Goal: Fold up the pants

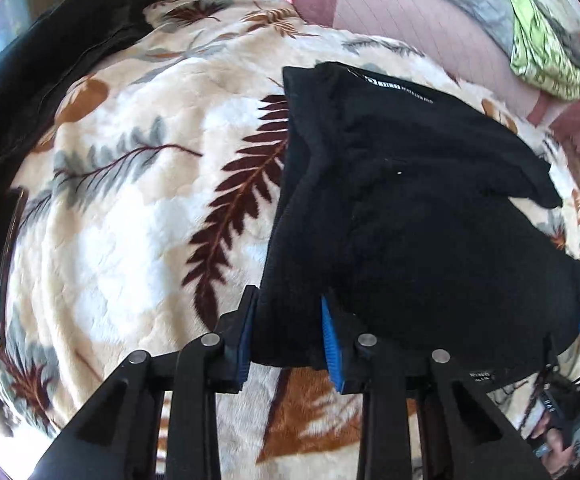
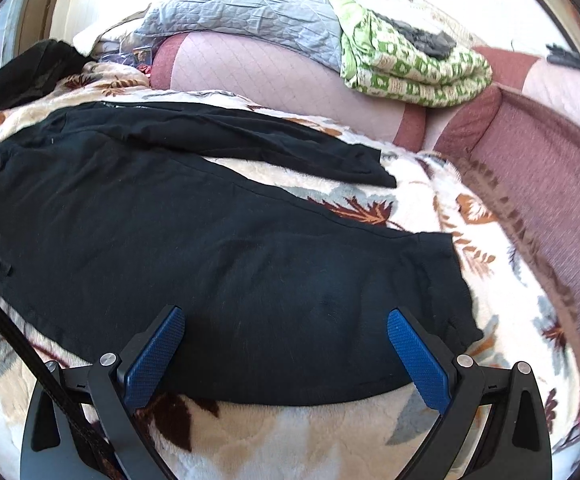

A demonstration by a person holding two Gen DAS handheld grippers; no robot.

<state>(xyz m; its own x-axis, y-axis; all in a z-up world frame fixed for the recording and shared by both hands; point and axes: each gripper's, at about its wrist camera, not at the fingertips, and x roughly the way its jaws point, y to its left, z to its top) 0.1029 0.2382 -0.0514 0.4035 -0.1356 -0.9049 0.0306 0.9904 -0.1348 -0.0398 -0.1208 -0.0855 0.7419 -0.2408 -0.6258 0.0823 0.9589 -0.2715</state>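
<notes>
Black pants [image 2: 194,220]: spread across the leaf-print fleece blanket [image 2: 310,440], one leg reaching toward its far right edge, the other toward its near right edge.
Left gripper [image 1: 288,340]: blue pads clamped on a bunched fold of the waist end, at the pants' left.
Right gripper [image 2: 286,344]: fingers wide apart, at the near edge of the lower leg, gripping nothing.
Green patterned blanket [image 2: 406,68]: folded, on the pink quilted bedding [image 2: 270,76] beyond the fleece.
Second black garment [image 1: 38,80]: at the fleece's far left edge.
</notes>
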